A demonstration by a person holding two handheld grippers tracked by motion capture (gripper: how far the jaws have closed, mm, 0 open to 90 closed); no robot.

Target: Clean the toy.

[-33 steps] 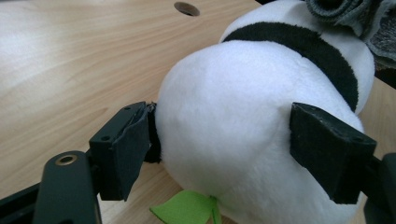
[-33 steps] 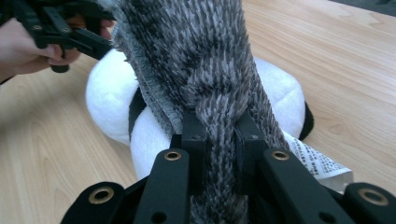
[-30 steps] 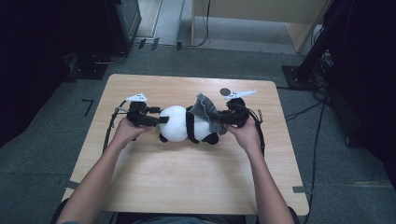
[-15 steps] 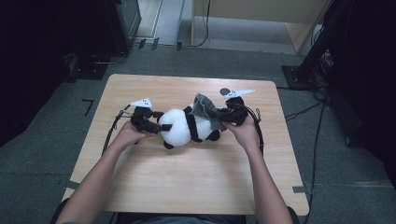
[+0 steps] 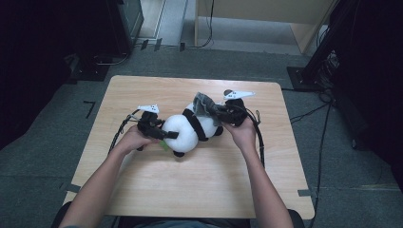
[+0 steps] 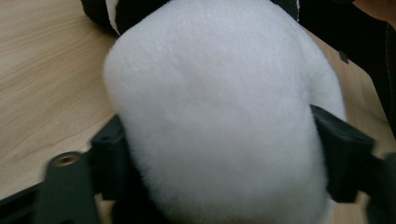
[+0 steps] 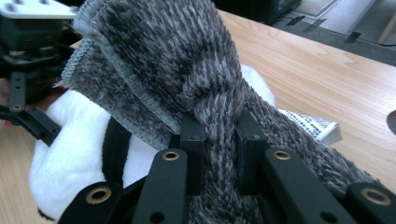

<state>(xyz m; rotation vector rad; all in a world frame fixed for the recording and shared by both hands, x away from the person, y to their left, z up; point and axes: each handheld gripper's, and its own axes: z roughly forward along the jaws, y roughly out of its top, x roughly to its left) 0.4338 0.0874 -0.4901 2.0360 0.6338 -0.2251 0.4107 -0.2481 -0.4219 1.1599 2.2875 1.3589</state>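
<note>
A black-and-white panda plush (image 5: 186, 132) lies on its side in the middle of the wooden table (image 5: 190, 190). My left gripper (image 5: 170, 135) has the plush's white head (image 6: 215, 116) between its jaws. They have just been closing and press into the fur on both sides. A grey fuzzy cloth (image 5: 203, 105) is draped over the plush's body. My right gripper (image 5: 216, 112) is shut on a twisted part of this cloth (image 7: 187, 70), close above the white body (image 7: 70, 158).
A white printed tag (image 7: 308, 123) sticks out from under the cloth. A small dark round spot (image 5: 228, 91) sits on the table behind the right gripper. Black cables trail from both grippers. Dark equipment stands on the floor beyond the table.
The left gripper shifted slightly toward the near edge and its jaws now sit tighter around the plush's head. The plush turned a little with it. The right gripper kept still on the cloth.
</note>
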